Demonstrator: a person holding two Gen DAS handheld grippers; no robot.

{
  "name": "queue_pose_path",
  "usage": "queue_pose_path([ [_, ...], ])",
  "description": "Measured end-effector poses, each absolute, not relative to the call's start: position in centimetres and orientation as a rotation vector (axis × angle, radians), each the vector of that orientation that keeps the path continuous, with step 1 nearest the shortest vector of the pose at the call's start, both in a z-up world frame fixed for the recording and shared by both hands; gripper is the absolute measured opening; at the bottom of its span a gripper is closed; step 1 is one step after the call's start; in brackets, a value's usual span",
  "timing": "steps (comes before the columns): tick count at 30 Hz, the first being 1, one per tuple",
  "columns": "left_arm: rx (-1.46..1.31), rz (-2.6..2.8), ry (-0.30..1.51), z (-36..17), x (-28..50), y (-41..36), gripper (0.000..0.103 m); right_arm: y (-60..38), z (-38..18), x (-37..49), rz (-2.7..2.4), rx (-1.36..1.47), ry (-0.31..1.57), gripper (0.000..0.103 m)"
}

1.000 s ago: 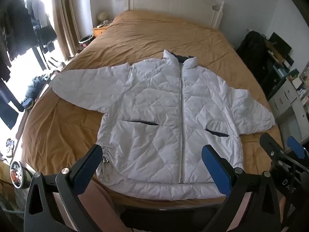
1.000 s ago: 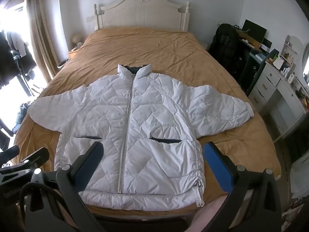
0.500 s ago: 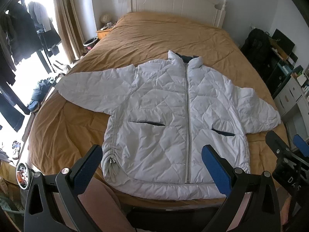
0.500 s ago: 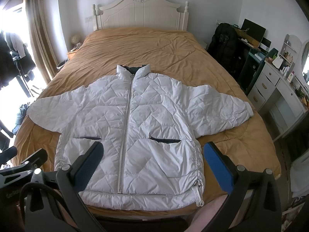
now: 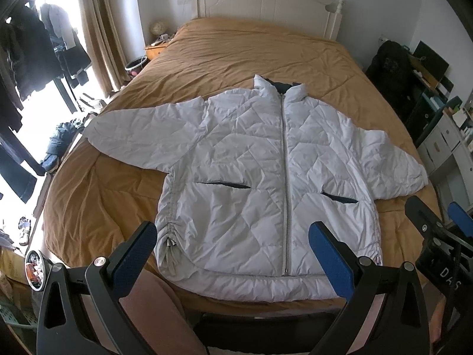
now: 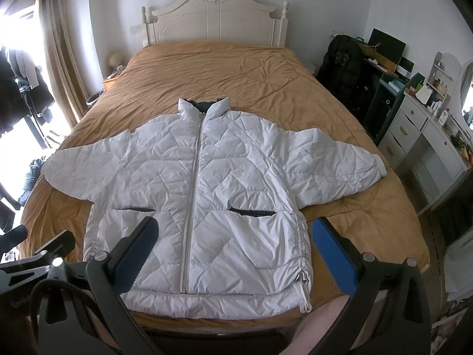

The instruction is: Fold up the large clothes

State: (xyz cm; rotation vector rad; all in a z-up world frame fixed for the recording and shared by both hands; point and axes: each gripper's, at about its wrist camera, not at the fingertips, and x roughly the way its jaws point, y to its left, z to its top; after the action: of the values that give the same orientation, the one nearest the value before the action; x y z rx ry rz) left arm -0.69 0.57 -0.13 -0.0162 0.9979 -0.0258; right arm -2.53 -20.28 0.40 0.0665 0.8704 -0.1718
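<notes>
A white quilted puffer jacket (image 5: 260,177) (image 6: 204,201) lies face up and zipped on the brown bedspread (image 5: 242,59) (image 6: 224,74), both sleeves spread out sideways, collar toward the headboard. My left gripper (image 5: 233,248) hovers open above the jacket's hem near the foot of the bed, with nothing between its blue pads. My right gripper (image 6: 233,245) is open too, above the hem's right half, also holding nothing. In the left wrist view the right gripper's fingers (image 5: 458,222) show at the right edge; in the right wrist view the left gripper's fingers (image 6: 56,245) show at the left edge.
A white headboard (image 6: 212,20) stands at the far end. A desk, black bag (image 6: 343,65) and white drawers (image 6: 419,136) line the right side. Curtains, hanging clothes (image 5: 38,53) and floor clutter are on the left. A person's legs show below the grippers.
The left wrist view has shifted slightly left and pulled back, so the jacket sits more to the right in it. The right wrist view has barely moved. Both grippers stay open.
</notes>
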Motion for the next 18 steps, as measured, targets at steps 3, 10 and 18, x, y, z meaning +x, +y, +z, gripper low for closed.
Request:
queue_pose_path([
  [3,-0.015,-0.022,0.997,-0.1,-0.6,0.5,0.102,-20.1,1.0,-2.8,-0.171,0.064,0.87,0.103],
  [10,-0.013,-0.02,0.991,0.0,-0.8,0.3,0.102,-20.2,1.4,-3.3,-0.181,0.068,0.863,0.103],
  [18,-0.025,-0.037,0.993,-0.1,-1.2,0.1,0.102,-20.3,1.6,-3.5,-0.178,0.072,0.861,0.103],
])
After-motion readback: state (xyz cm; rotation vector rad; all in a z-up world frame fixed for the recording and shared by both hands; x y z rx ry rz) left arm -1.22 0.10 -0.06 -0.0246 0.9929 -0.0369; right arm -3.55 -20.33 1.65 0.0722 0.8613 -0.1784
